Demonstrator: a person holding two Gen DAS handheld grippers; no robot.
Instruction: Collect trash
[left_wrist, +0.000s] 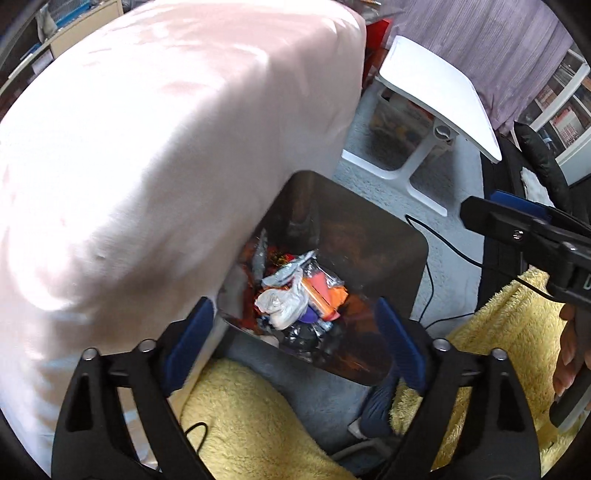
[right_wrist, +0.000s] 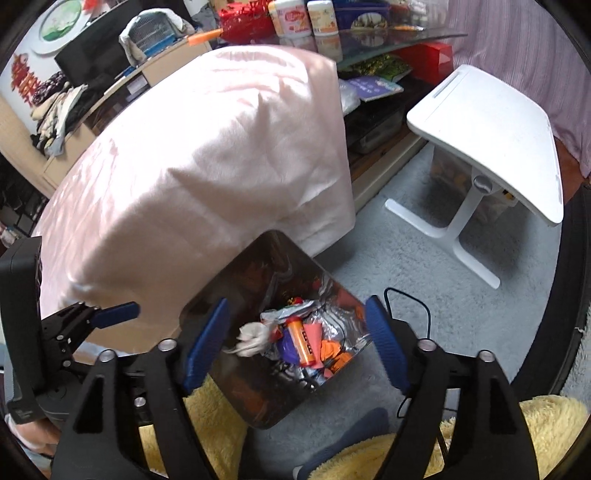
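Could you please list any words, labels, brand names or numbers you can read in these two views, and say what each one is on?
None can be read with confidence.
Orange tube in the bin: dark printing, too blurred.
Two tubs on the glass shelf: coloured labels, too small.
Purple booklet under the shelf: white print, illegible.
Book spines on the right-hand shelves: too small.
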